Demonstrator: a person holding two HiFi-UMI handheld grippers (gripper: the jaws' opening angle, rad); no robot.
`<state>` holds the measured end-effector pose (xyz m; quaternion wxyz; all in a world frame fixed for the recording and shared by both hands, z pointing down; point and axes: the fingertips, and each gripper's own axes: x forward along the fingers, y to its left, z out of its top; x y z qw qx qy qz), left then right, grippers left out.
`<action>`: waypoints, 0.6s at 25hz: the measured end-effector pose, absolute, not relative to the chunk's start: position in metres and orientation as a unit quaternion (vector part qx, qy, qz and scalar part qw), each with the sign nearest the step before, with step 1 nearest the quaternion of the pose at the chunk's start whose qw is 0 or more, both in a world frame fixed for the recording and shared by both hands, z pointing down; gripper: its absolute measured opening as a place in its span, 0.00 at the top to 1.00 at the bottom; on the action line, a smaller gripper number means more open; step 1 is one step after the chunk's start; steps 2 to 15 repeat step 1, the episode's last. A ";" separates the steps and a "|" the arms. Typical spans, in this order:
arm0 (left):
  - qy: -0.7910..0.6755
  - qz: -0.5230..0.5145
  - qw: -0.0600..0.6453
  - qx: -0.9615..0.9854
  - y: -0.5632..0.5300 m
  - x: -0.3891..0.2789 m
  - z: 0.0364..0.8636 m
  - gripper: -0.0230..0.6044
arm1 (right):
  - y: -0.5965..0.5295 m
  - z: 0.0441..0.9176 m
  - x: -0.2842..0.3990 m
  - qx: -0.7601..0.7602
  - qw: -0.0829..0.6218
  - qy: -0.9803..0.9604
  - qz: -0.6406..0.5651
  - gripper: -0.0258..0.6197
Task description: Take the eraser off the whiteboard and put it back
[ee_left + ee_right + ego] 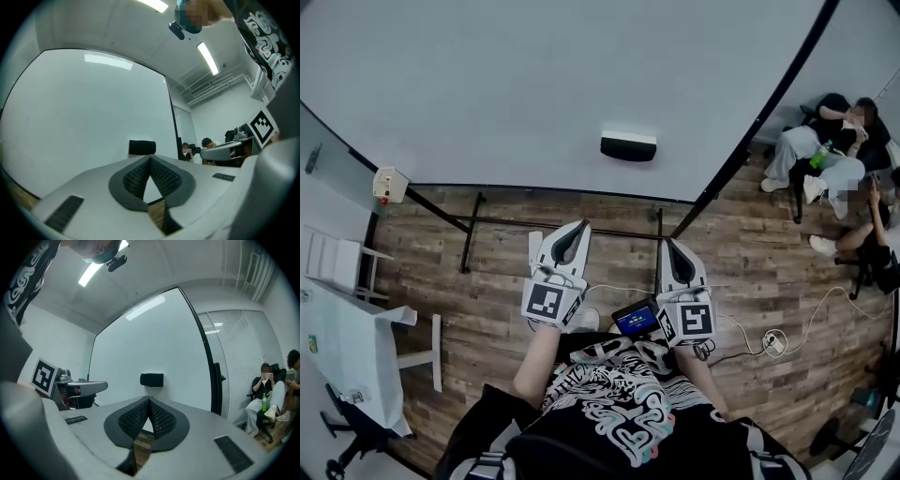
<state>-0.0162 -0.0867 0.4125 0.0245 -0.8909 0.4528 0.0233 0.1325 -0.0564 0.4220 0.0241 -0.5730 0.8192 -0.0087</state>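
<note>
Clenched shut with nothing between their jaws, the left claw [578,228] and the right claw [668,243] point level, side by side, towards the large white whiteboard [516,84]. The black rectangular eraser [628,146] clings to the whiteboard's face, well apart from both claws.

A lit screen [636,320] sits between the left gripper [577,228] and the right gripper [668,244], behind their tips. Well right of the right gripper, people [825,141] sit with a green bottle [821,155]. A cable [806,319] lies nearer on the wood floor [750,272]. A white table [337,347] stands well left of the left gripper.
</note>
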 end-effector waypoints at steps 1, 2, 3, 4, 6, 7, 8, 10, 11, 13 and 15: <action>0.452 0.026 0.024 -0.891 -0.087 -0.016 0.410 0.94 | -0.057 0.420 0.134 -0.575 0.023 0.818 -0.006 0.92; 0.452 0.026 0.024 -0.891 -0.087 -0.016 0.410 0.94 | -0.057 0.420 0.134 -0.575 0.023 0.818 -0.006 0.92; 0.452 0.026 0.024 -0.891 -0.087 -0.016 0.410 0.94 | -0.057 0.420 0.134 -0.575 0.023 0.818 -0.006 0.92; 0.452 0.026 0.024 -0.891 -0.087 -0.016 0.410 0.94 | -0.057 0.420 0.134 -0.575 0.023 0.818 -0.006 0.92; 0.452 0.026 0.024 -0.891 -0.087 -0.016 0.410 0.94 | -0.057 0.420 0.134 -0.575 0.023 0.818 -0.006 0.92; 0.452 0.026 0.024 -0.891 -0.087 -0.016 0.410 0.94 | -0.057 0.420 0.134 -0.575 0.023 0.818 -0.006 0.92; 0.452 0.026 0.024 -0.891 -0.087 -0.016 0.410 0.94 | -0.057 0.420 0.134 -0.575 0.023 0.818 -0.006 0.92; 0.452 0.026 0.024 -0.891 -0.087 -0.016 0.410 0.94 | -0.057 0.420 0.134 -0.575 0.023 0.818 -0.006 0.92; 0.452 0.026 0.024 -0.891 -0.087 -0.016 0.410 0.94 | -0.057 0.420 0.134 -0.575 0.023 0.818 -0.006 0.92; 0.452 0.026 0.024 -0.891 -0.087 -0.016 0.410 0.94 | -0.057 0.420 0.134 -0.575 0.023 0.818 -0.006 0.92; 0.452 0.026 0.024 -0.891 -0.087 -0.016 0.410 0.94 | -0.057 0.420 0.134 -0.575 0.023 0.818 -0.006 0.92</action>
